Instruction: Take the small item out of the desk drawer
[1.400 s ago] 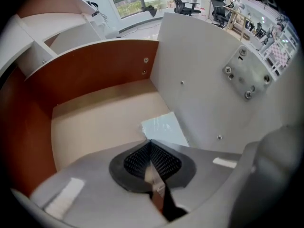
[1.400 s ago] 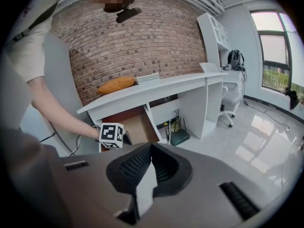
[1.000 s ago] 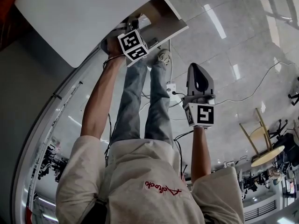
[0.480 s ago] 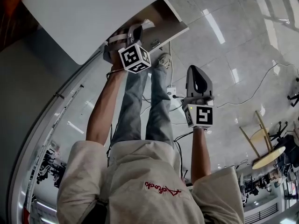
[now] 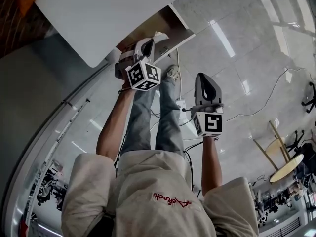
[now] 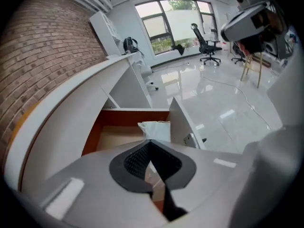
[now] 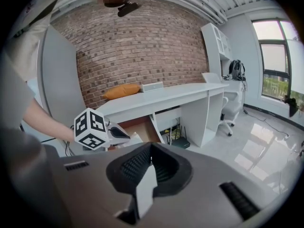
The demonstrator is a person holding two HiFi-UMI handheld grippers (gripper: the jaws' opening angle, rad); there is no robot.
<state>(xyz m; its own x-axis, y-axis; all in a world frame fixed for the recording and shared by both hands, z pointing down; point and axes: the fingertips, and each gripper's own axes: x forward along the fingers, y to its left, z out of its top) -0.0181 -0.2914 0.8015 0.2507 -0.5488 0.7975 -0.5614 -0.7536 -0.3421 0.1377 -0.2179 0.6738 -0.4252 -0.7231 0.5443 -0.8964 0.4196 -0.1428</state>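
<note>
The desk drawer (image 5: 173,29) stands pulled out from under the white desk top (image 5: 94,14), and its wooden floor (image 6: 116,137) shows in the left gripper view. My left gripper (image 5: 149,43) hangs just above the drawer's front, shut on a small white packet (image 6: 155,130). That packet (image 5: 159,35) sticks out past the jaw tips. Seen from the right gripper view, the left gripper (image 7: 122,136) is in front of the open drawer (image 7: 142,125). My right gripper (image 5: 205,79) is held off to the right over the floor, shut with nothing in it.
A power strip with cables (image 5: 180,93) lies on the tiled floor by the person's legs. A wooden chair (image 5: 274,144) stands at the right. An orange cushion (image 7: 121,90) and a white box (image 7: 152,86) lie on the desk; a router (image 7: 180,142) sits under it.
My left gripper has drawn back out of the drawer toward the person, and the white packet now shows at its tips. The right gripper has hardly moved.
</note>
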